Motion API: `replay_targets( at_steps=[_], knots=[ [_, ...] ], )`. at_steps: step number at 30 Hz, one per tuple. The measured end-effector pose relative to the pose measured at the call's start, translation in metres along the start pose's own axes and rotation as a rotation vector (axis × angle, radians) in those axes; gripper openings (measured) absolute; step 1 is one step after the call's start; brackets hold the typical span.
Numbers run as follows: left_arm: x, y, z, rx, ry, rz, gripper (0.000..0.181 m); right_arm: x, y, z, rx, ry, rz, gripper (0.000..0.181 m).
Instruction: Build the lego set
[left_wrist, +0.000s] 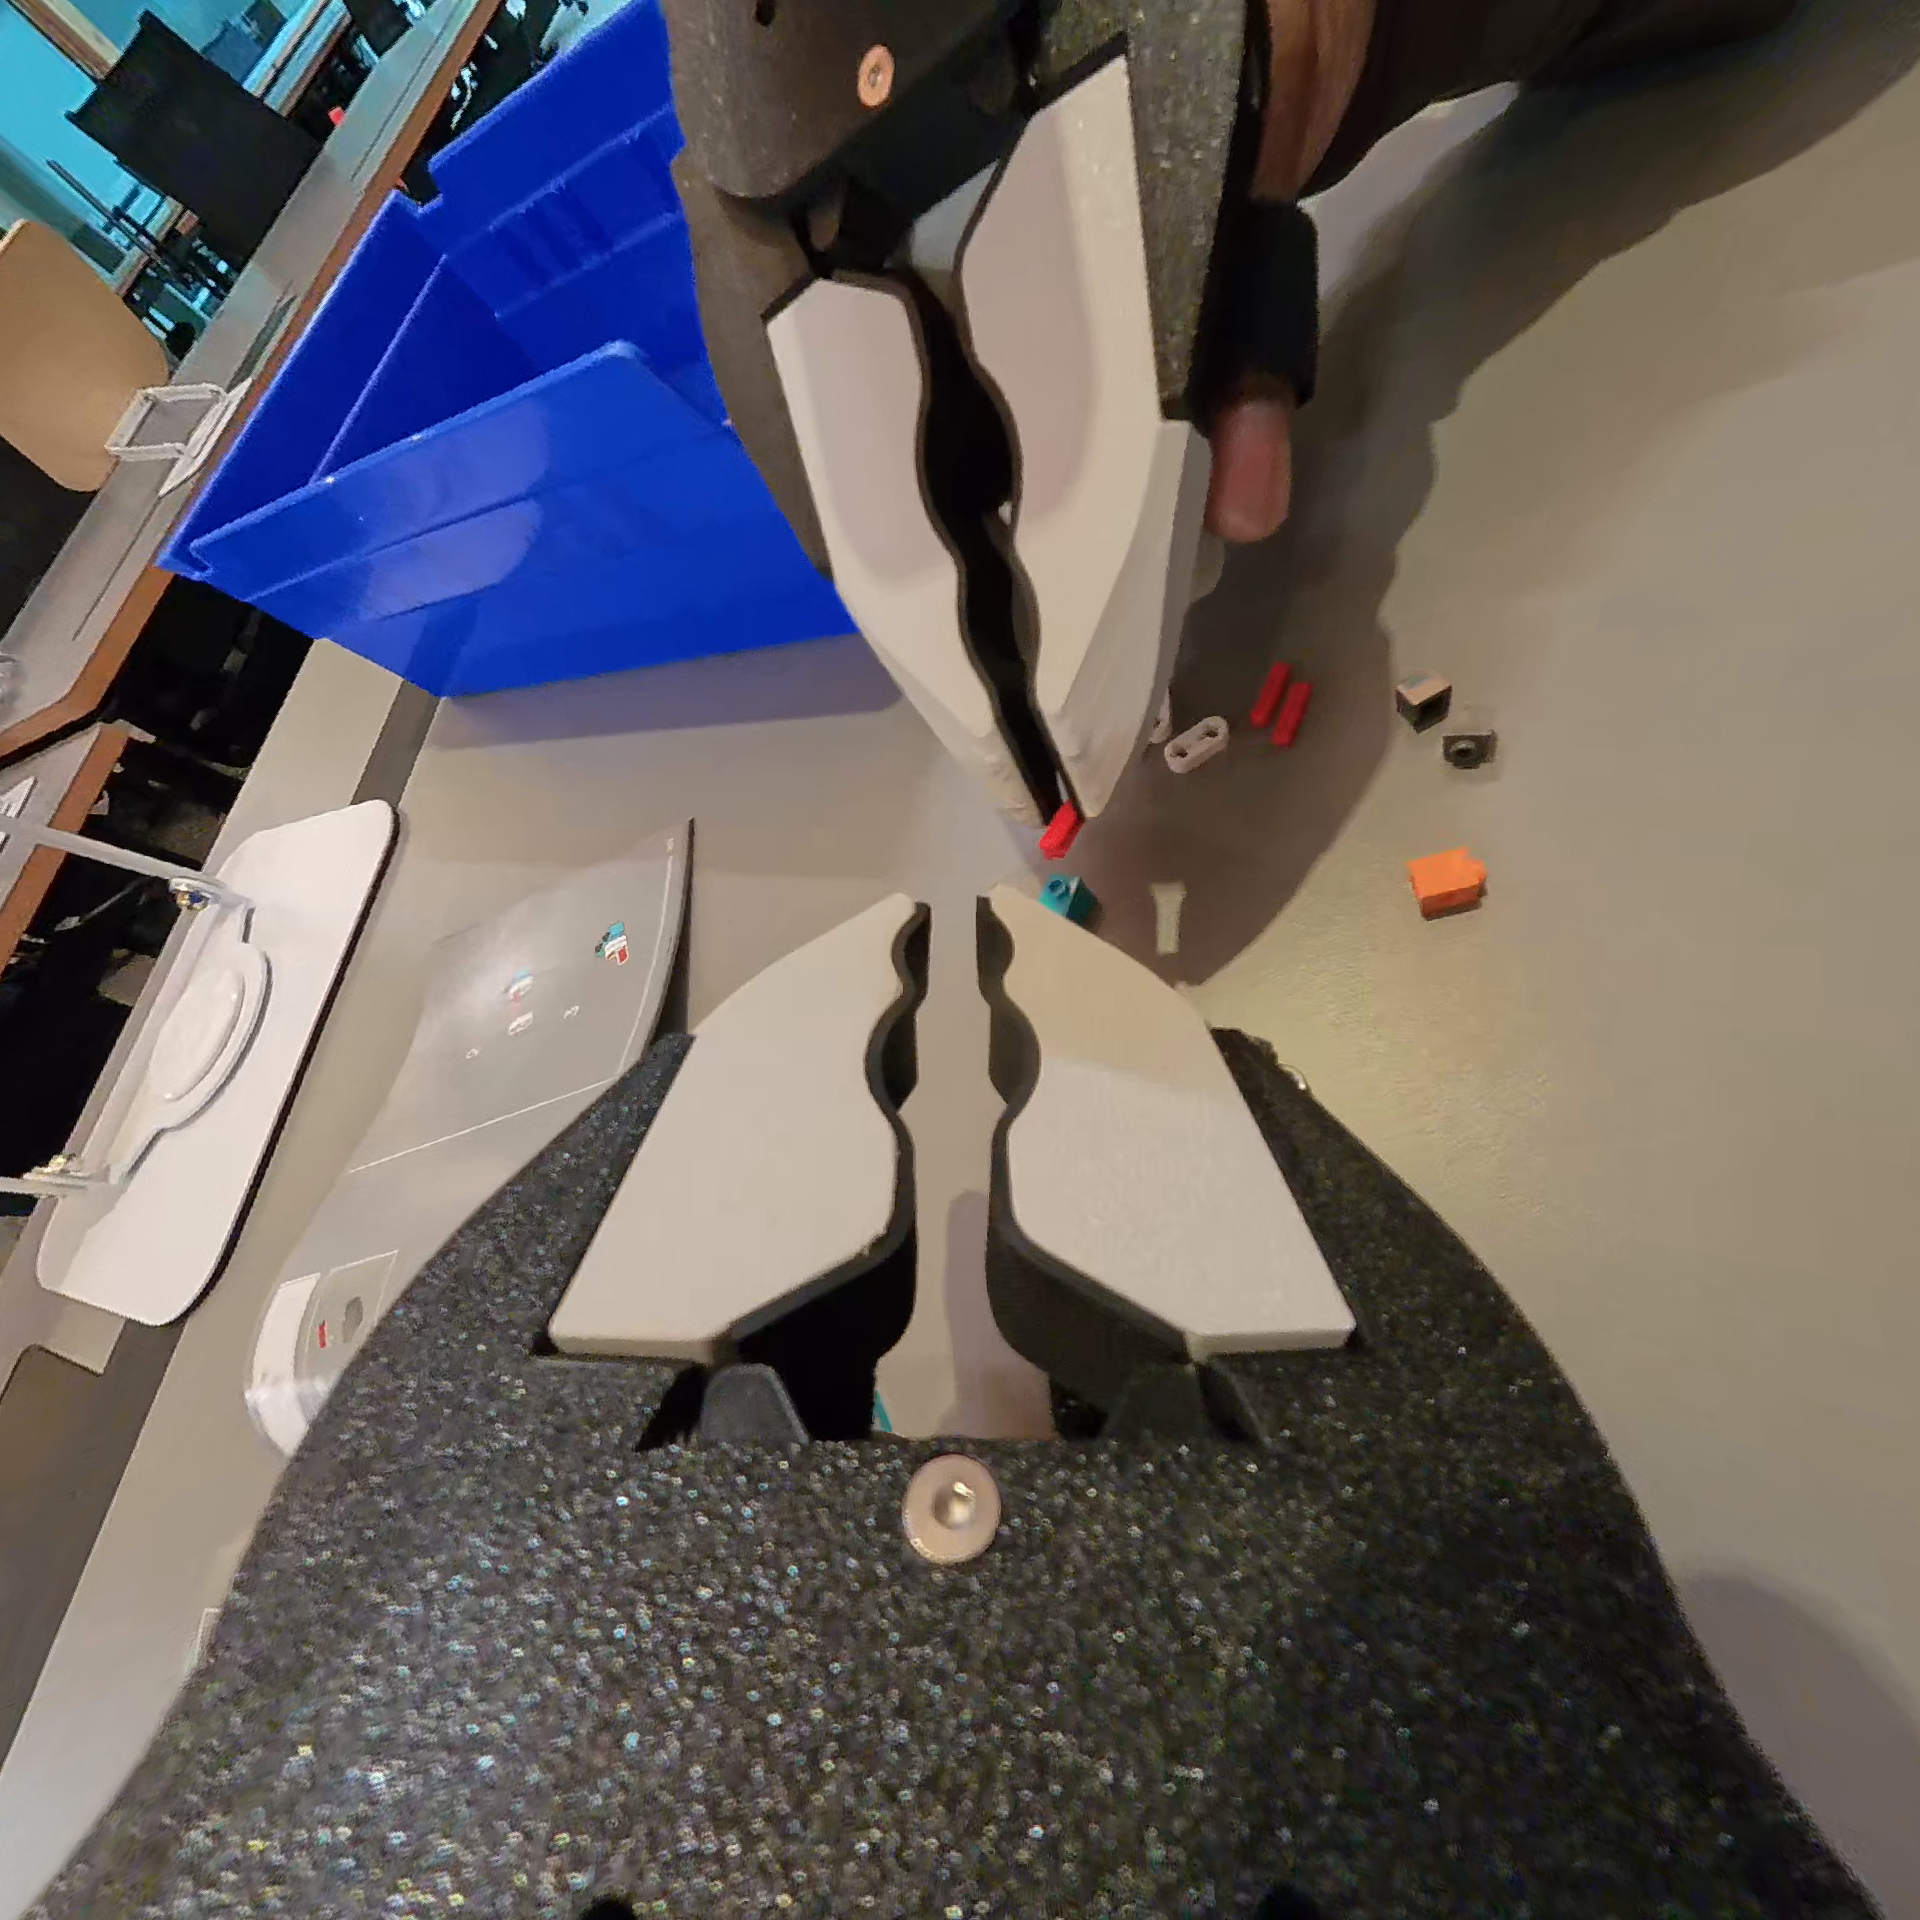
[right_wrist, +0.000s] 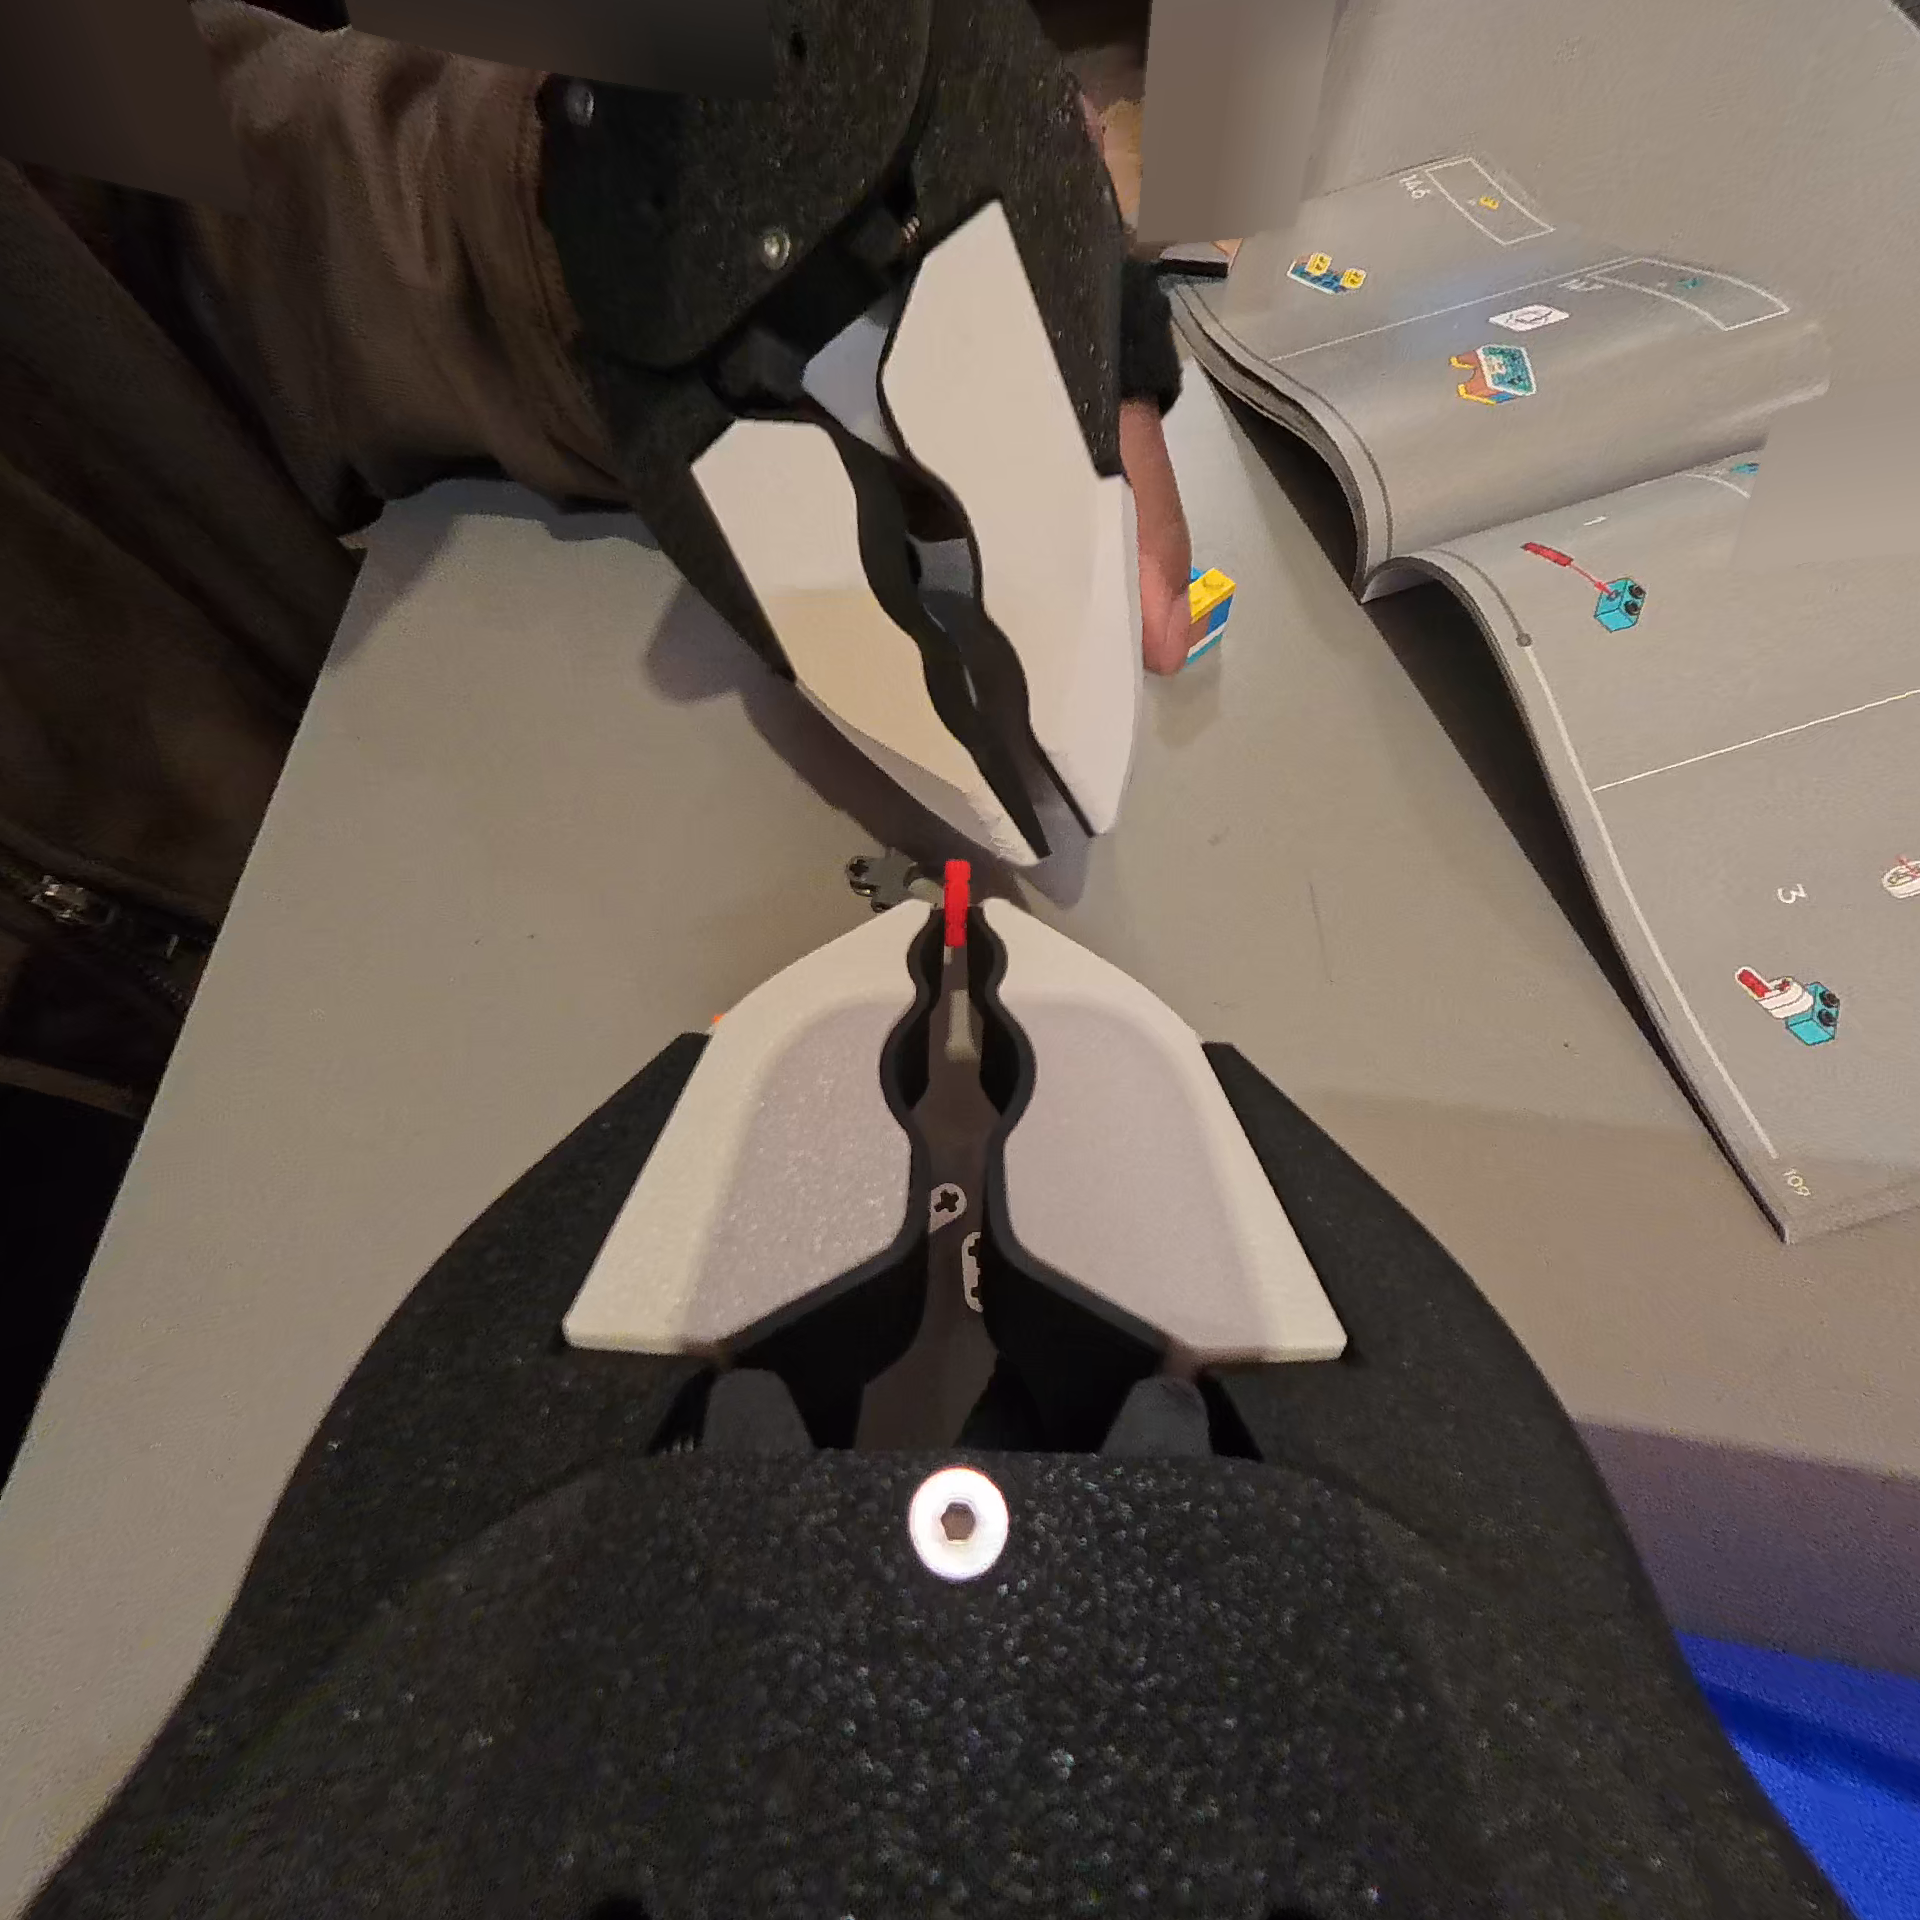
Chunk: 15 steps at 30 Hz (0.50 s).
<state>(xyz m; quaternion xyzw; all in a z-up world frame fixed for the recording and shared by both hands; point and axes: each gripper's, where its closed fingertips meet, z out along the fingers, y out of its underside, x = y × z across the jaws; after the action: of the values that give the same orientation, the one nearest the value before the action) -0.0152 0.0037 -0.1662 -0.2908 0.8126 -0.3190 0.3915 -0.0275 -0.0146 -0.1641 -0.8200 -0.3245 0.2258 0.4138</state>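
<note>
Red peg in right gripper; teal brick near, bins behind.

The right tool is pinched nearly closed, tip to tip with the slightly parted left tool.

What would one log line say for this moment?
right gripper: shut on red peg | left gripper: open, empty | teal brick: on table

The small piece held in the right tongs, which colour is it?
Red: the small thin plastic piece is pinched at the right tongs' tips, clearest in the right wrist view.
</note>
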Motion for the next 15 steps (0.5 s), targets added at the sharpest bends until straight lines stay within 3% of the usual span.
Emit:
replay_targets(
  at_steps=[10,15],
  knots=[
    [-0.008,0.004,0.001,-0.02,-0.036,-0.041,0.008,0.001,0.001,-0.001,0.002,0.005,0.001,0.004],
    [-0.026,0.006,0.001,-0.047,-0.141,-0.12,0.007,0.004,-0.001,-0.001,0.01,0.019,0.011,0.004]
  ],
)
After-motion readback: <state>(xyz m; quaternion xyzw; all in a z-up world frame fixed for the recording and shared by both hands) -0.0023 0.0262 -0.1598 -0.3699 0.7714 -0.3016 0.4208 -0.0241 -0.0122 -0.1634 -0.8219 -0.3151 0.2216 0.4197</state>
